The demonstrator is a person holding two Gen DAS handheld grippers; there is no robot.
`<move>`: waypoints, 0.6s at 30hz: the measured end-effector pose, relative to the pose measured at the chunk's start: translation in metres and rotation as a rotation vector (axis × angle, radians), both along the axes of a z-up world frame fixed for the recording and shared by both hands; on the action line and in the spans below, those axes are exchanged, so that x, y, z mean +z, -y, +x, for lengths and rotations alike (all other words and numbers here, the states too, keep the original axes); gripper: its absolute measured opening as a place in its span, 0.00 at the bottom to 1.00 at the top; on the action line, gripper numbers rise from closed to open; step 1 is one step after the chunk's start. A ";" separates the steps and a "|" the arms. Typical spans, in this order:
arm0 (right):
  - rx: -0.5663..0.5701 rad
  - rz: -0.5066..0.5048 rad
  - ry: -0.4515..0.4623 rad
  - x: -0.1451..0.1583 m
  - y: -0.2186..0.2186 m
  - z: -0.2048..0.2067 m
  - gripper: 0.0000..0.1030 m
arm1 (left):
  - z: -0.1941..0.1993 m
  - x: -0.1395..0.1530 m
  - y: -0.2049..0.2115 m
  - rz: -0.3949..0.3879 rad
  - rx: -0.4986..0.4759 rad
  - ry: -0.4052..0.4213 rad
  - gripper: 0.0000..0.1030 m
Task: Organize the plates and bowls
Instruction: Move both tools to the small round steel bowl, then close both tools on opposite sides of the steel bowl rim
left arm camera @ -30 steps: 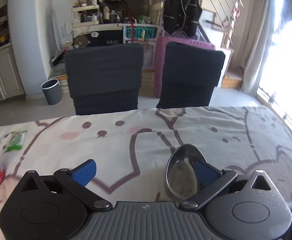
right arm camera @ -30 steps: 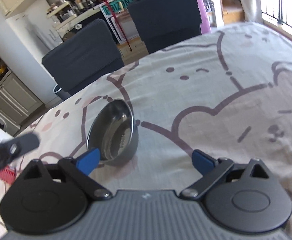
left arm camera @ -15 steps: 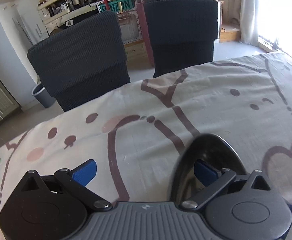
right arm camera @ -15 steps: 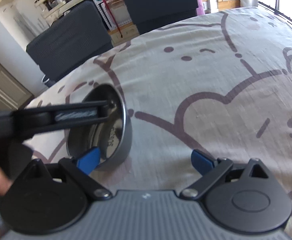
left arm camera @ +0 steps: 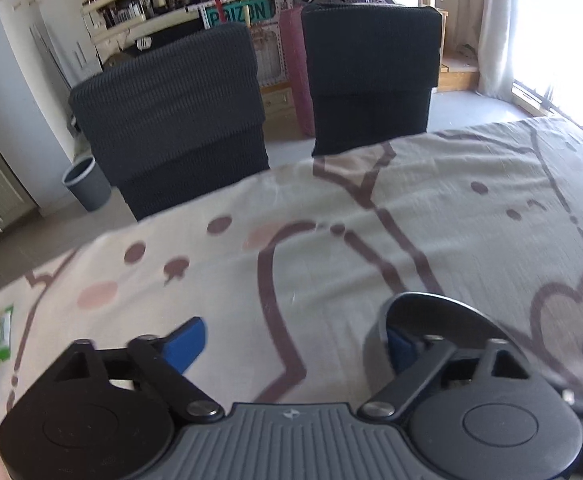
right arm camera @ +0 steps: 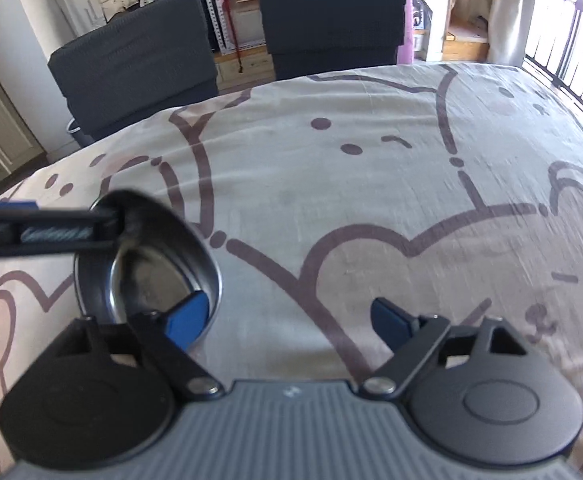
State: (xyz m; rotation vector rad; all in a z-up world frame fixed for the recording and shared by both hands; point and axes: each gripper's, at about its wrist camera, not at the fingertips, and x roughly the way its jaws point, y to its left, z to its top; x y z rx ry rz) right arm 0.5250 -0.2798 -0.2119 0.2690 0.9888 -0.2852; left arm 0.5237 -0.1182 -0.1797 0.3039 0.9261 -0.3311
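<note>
As both tools close in on the steel bowl [right arm camera: 147,276], the left tool [left arm camera: 295,344] and right tool [right arm camera: 287,318], jaws just narrowing yet gripping nothing, each straddle its rim, likely readying a lift.

light: bright daylight, right | glare: window [left arm camera: 563,20] blown out | edges: fisheye-warped, slight blur
</note>
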 end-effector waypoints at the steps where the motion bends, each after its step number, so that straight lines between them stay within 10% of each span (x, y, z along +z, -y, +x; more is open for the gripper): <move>1: 0.010 0.016 0.005 0.000 0.001 -0.001 0.84 | -0.004 -0.001 -0.005 -0.016 0.002 -0.015 0.77; 9: 0.134 0.092 0.061 0.005 -0.012 -0.002 0.44 | -0.032 -0.001 -0.029 -0.210 0.021 -0.102 0.12; 13: 0.171 0.155 0.071 0.007 -0.017 0.001 0.05 | -0.041 0.002 -0.031 -0.221 0.038 -0.085 0.11; 18: 0.167 0.229 0.055 0.008 -0.015 0.001 0.04 | -0.051 0.013 -0.040 -0.249 0.077 -0.078 0.08</move>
